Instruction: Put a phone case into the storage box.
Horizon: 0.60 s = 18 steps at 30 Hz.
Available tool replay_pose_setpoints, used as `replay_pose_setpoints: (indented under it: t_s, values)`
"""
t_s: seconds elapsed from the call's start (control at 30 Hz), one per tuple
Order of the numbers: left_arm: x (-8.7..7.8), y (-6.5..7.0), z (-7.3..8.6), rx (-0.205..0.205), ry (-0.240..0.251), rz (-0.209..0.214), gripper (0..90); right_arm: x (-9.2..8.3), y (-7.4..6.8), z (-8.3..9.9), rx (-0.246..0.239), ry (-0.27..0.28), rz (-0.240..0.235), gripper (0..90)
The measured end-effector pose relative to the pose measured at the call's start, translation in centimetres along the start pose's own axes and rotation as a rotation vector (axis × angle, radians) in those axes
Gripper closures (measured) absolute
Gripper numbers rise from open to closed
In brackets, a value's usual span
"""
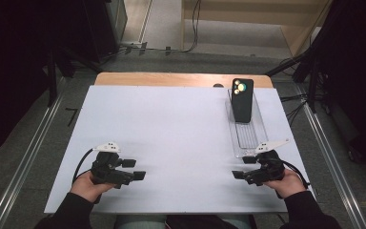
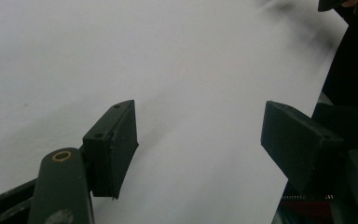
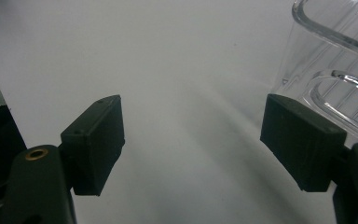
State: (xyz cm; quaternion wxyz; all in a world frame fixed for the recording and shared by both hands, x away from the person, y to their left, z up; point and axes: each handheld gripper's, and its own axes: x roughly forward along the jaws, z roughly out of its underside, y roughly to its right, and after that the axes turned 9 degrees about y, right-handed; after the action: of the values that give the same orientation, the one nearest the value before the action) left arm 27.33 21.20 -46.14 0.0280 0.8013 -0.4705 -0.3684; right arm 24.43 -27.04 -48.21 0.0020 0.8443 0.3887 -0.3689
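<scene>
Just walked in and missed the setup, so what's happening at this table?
A person holds a black two-jaw gripper in each hand over a white table. The left gripper and right gripper both hang open, holding nothing. A black smartphone leans in a clear plastic tray just beyond the right gripper, untouched.

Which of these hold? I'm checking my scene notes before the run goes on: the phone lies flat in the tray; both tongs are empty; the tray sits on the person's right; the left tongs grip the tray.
1. The black phone lies flat in the clear tray. False: it stands propped at the tray's far end, camera lenses up.
2. Both tongs are empty. True: the left tongs and the right tongs stand open over the white tabletop with nothing between them.
3. The tray sits on the person's right. True.
4. The left tongs grip the tray. False: they are near the front left, far from it.
</scene>
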Motion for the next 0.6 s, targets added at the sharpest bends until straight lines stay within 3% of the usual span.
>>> replay_pose_setpoints:
  t_s: [0.6]
  values:
    - [0.09,0.08,0.02,0.003,-0.002,0.006,27.4,0.03,-0.08,0.01,-0.008,-0.003,-0.001,19.9]
